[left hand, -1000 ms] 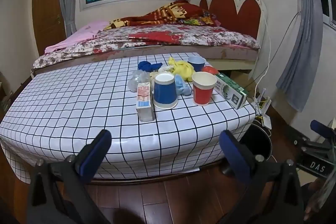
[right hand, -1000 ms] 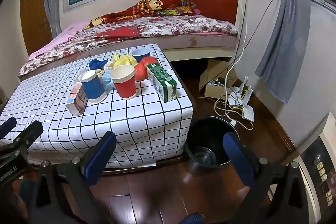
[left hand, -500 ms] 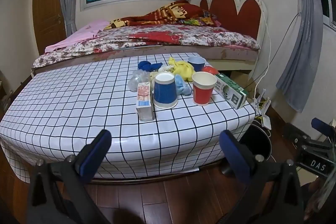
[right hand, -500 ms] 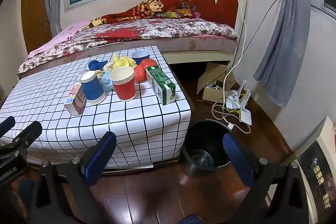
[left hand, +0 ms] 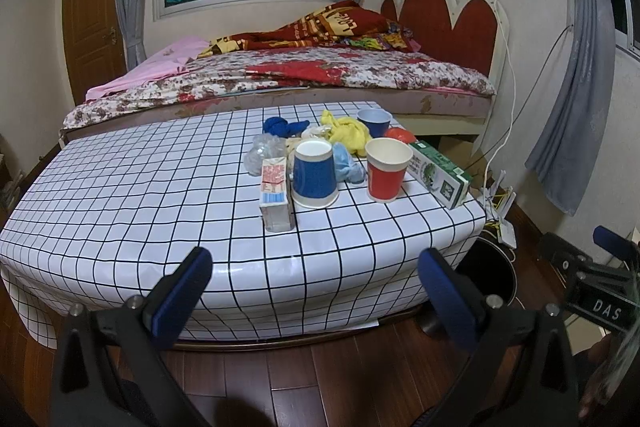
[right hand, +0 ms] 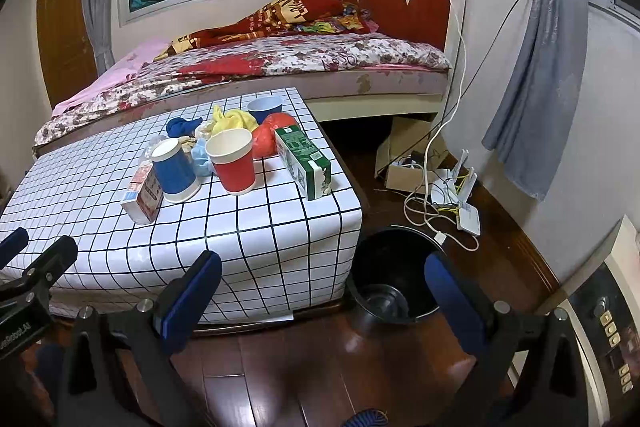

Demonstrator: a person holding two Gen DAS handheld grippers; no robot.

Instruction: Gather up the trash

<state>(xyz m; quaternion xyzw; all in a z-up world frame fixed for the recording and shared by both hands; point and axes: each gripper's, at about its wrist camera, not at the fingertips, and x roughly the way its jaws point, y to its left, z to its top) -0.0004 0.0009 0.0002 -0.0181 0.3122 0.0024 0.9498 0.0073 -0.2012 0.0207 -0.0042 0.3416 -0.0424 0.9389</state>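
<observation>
Both claws hang spread and empty short of the tabletop [left hand: 120, 195], over the wood floor: the left claw [left hand: 316, 287] faces the middle of the near edge, the right claw [right hand: 324, 291] sits toward the corner by the bin [right hand: 394, 279].

The trash is bunched on the tabletop's far right part, around the red cup [right hand: 234, 163]. Left of the red cup stands an upturned blue cup [right hand: 174, 169], and left of that a small carton [right hand: 144, 193]. Right of the red cup lies a green carton [right hand: 306, 163], nearest the bin. Behind the red cup are crumpled yellow, blue and orange scraps and another blue cup [right hand: 265, 109].

The step in hand looks like the first reach. The green carton seems the sensible start for the right claw (it is closest to the bin and stands free): close across its narrow sides, lift clear, then carry it over the edge.

Cups are light and may tip or crush, so pinch gently at the rim. Cables and a router [right hand: 466, 205] lie on the floor just beyond the bin.
</observation>
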